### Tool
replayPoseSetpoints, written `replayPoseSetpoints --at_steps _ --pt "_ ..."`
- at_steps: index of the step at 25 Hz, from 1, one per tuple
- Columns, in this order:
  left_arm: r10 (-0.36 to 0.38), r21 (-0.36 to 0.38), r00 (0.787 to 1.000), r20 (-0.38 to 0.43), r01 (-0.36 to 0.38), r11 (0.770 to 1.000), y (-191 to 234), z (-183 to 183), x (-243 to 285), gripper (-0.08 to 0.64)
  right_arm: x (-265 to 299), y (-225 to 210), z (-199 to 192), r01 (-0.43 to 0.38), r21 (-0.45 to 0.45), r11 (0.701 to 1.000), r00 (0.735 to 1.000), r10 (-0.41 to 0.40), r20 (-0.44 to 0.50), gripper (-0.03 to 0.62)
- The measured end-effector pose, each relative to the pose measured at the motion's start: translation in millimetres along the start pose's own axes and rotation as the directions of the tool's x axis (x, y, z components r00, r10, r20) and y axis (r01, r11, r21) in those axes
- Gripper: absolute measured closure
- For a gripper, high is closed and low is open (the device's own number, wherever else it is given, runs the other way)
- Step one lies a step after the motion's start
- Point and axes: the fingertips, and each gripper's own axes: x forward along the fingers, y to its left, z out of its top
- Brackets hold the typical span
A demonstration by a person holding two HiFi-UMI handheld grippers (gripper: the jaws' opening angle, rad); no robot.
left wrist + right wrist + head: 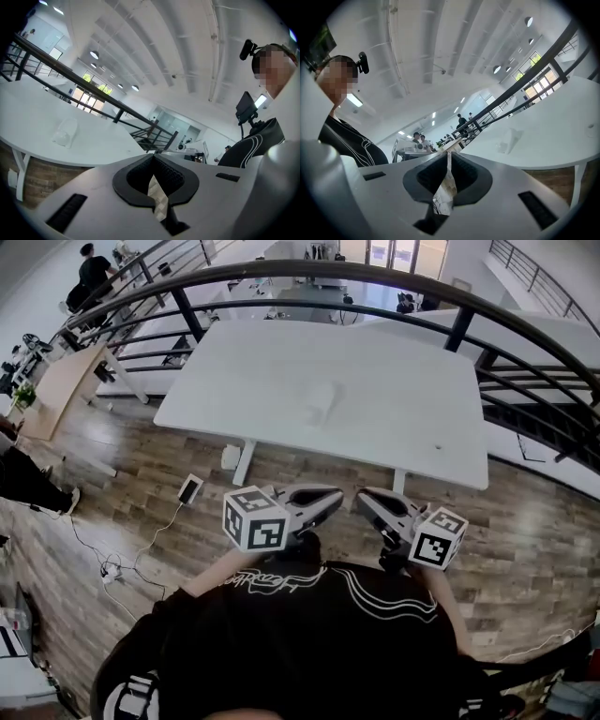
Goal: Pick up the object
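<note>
A small pale, translucent object (323,401) lies near the middle of the white table (403,427); it also shows as the object (65,132) in the left gripper view and as the object (509,139) in the right gripper view. Both grippers are held close to the person's chest, well short of the table's near edge. The left gripper (335,500) points right with its jaws shut and nothing between them. Facing it, the right gripper (364,502) points left, also shut and empty. In their own views the left gripper (152,158) and right gripper (449,157) tilt upward.
A black curved railing (394,277) arcs behind and to the right of the table. Wooden floor lies below, with a power strip (190,489) and cables (112,568) at the left. More desks and people stand in the distance at the back left.
</note>
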Motion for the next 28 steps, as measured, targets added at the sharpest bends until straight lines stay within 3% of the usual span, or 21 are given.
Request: replayPoseSetpoints --at_steps 11,18,24,28 --pt "-0.061 -0.019 0.998 -0.022 0.061 0.998 56.5 31.7 18.9 0.552 36.3 -47.5 22.8 0.055 0.022 0.998 0.999 -0.055 0.0 0.563" --pt "-0.056 -0.074 0.997 -0.057 0.052 0.996 153.3 69.2 32.5 0.552 104.6 -120.6 45.4 0.07 0.091 0.993 0.998 -0.069 -0.012 0.563" --pt "-0.041 -0.056 0.995 -0.088 0.036 0.998 186.4 81.6 38.0 0.552 125.7 -145.4 52.8 0.074 0.112 0.991 0.997 -0.074 -0.011 0.563" --pt "-0.041 -0.08 0.995 -0.093 0.033 0.996 248.0 112.8 42.6 0.552 176.0 -188.8 74.3 0.076 0.134 0.988 0.997 -0.074 -0.023 0.563"
